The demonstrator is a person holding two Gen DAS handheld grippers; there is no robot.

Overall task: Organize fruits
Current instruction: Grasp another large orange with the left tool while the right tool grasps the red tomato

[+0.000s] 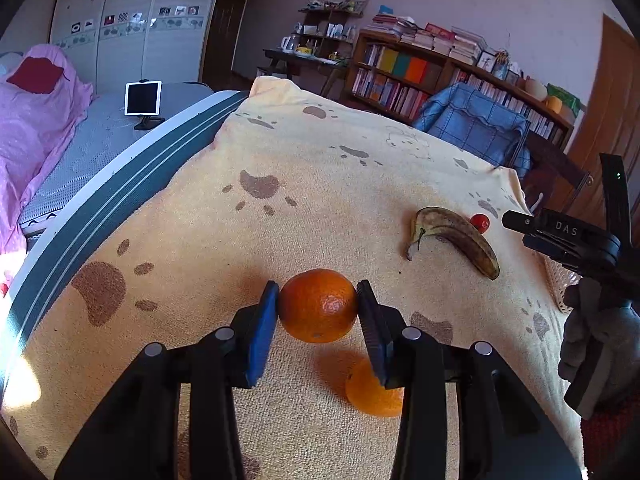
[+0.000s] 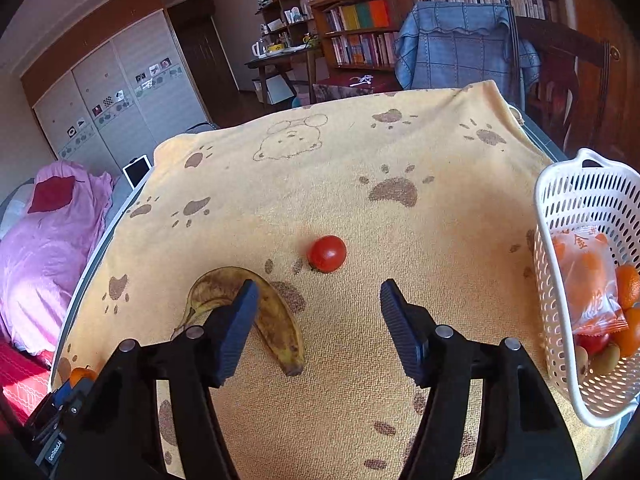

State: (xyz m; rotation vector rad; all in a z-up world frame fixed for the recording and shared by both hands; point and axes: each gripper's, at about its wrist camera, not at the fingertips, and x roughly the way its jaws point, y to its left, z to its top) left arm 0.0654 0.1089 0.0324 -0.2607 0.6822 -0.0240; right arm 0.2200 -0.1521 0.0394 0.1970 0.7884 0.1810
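Left tongs (image 1: pixel 318 306) are clenching a firm orange (image 1: pixel 318 305) across its middle; right tongs (image 2: pixel 316 326), released, are hovering near the soft banana (image 2: pixel 256 312).

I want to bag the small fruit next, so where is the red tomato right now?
In the right wrist view the tomato lies on the yellow towel, just beyond the banana and left of the white basket.

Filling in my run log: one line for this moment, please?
left hand-held gripper: shut on orange | right hand-held gripper: open, empty | banana, tomato: on cloth
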